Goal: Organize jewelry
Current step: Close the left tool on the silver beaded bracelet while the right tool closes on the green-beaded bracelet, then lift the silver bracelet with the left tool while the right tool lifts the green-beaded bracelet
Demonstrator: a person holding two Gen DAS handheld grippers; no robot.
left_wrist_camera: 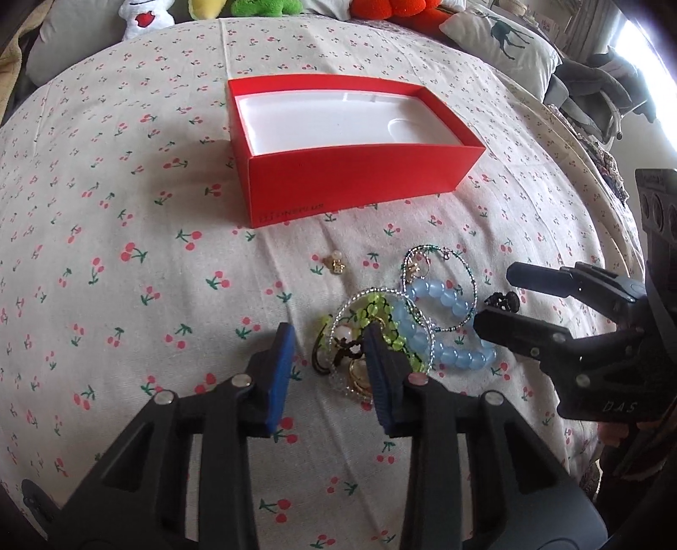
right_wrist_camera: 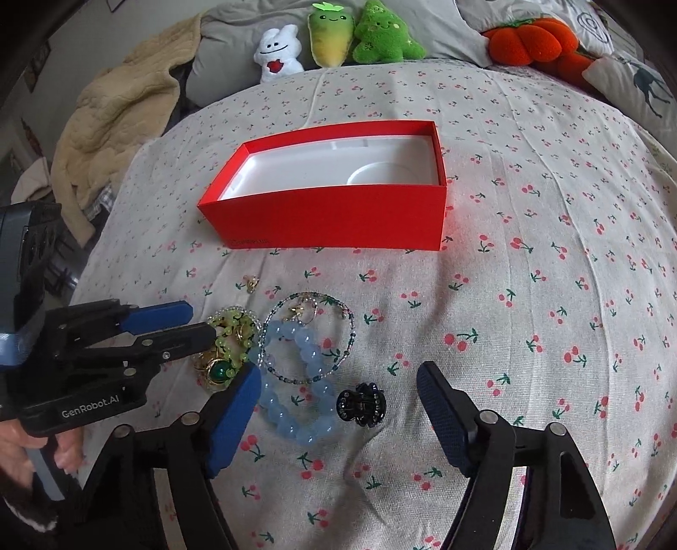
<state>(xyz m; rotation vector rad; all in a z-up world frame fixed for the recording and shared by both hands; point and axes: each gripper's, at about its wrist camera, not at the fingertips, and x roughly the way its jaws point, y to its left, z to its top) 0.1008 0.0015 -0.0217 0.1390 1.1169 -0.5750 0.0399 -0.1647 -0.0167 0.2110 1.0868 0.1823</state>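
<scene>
A red box (left_wrist_camera: 359,186) (right_wrist_camera: 330,215) with a white empty inside stands open on the cherry-print bedsheet. In front of it lies a jewelry pile: a blue bead bracelet (left_wrist_camera: 448,334) (right_wrist_camera: 296,406), a green bead bracelet (left_wrist_camera: 374,311) (right_wrist_camera: 230,328), a thin beaded necklace (left_wrist_camera: 461,270) (right_wrist_camera: 338,334), a gold ring with green stone (right_wrist_camera: 218,370), a small gold earring (left_wrist_camera: 335,263) (right_wrist_camera: 251,282) and a black hair claw (left_wrist_camera: 503,301) (right_wrist_camera: 361,404). My left gripper (left_wrist_camera: 328,357) (right_wrist_camera: 186,323) is open over the green bracelet. My right gripper (right_wrist_camera: 338,397) (left_wrist_camera: 495,296) is open around the hair claw.
Plush toys (right_wrist_camera: 338,38) and pillows (right_wrist_camera: 630,80) line the far edge of the bed. A beige blanket (right_wrist_camera: 114,127) lies at the far left. The bed's right edge (left_wrist_camera: 592,177) drops off beside grey clothes (left_wrist_camera: 601,89).
</scene>
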